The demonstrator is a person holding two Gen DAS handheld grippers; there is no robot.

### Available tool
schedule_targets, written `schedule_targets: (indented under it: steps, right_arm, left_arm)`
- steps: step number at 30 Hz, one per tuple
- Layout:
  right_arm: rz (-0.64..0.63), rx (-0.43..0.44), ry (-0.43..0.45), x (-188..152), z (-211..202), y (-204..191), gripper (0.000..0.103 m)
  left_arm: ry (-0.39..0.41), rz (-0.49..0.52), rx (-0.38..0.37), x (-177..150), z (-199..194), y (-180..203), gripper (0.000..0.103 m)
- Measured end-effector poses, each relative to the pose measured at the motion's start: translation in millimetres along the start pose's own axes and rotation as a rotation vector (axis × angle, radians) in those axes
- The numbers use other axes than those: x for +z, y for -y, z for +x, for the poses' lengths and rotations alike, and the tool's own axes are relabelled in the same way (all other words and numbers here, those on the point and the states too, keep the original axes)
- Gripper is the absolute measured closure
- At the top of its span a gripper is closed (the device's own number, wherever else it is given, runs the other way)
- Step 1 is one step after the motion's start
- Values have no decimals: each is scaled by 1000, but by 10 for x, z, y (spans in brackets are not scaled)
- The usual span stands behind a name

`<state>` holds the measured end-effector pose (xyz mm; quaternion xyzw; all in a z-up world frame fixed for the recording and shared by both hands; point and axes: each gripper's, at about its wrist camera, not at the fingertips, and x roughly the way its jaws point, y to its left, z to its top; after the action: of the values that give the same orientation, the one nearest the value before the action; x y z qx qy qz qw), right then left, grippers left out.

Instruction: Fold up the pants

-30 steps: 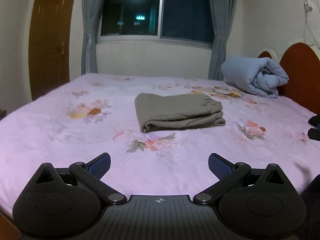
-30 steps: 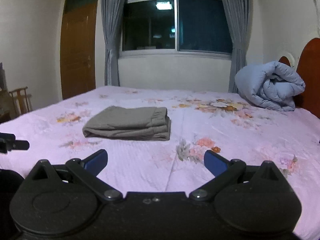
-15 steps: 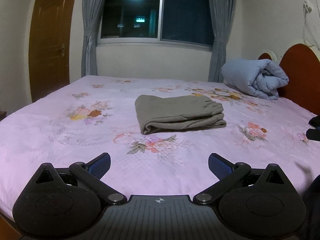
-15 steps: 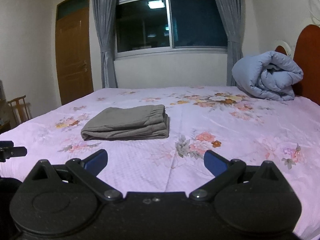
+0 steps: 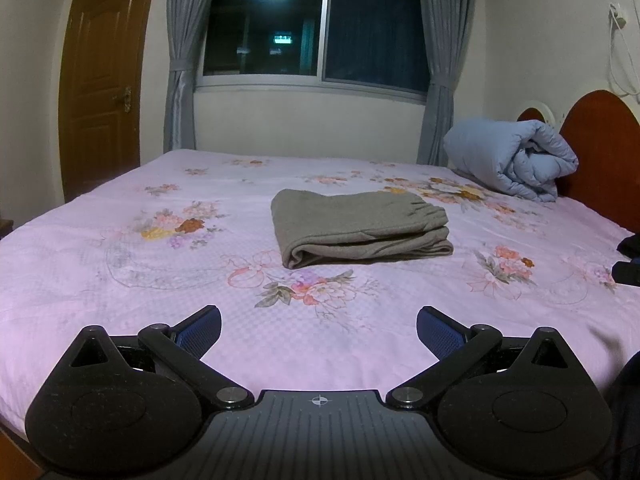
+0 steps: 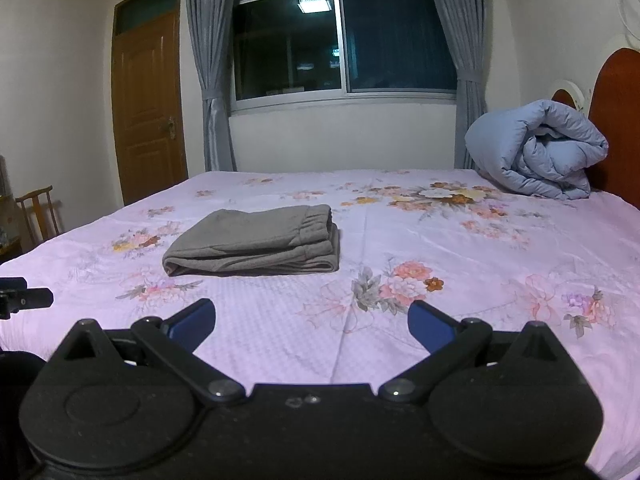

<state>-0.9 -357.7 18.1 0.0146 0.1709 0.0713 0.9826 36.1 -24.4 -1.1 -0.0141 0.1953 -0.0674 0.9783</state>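
Observation:
The grey pants [image 5: 360,228] lie folded into a compact rectangle in the middle of the pink floral bed [image 5: 120,280]. They also show in the right wrist view [image 6: 256,244], left of centre. My left gripper [image 5: 318,328] is open and empty, well short of the pants near the bed's front edge. My right gripper [image 6: 311,322] is open and empty, also back from the pants and to their right. The right gripper's tip shows at the right edge of the left wrist view [image 5: 628,268], and the left gripper's tip shows at the left edge of the right wrist view [image 6: 24,298].
A rolled blue duvet [image 5: 516,160] lies at the back right against the red-brown headboard [image 5: 600,152]. A window with grey curtains [image 5: 320,28] is behind the bed, a wooden door [image 5: 104,80] at the left. A wooden chair [image 6: 38,212] stands left of the bed.
Both grippers have drawn back and tilted up a little, so the pants sit slightly lower and farther in both views. The pants have not moved. Both grippers stay open.

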Motion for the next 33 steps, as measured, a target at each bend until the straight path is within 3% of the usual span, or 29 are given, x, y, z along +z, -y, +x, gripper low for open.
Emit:
schedule_targets:
  steps: [33]
  right_arm:
    - [-4, 1, 5, 3, 11, 0, 6]
  left_arm:
    - [0, 1, -2, 4, 1, 6, 0]
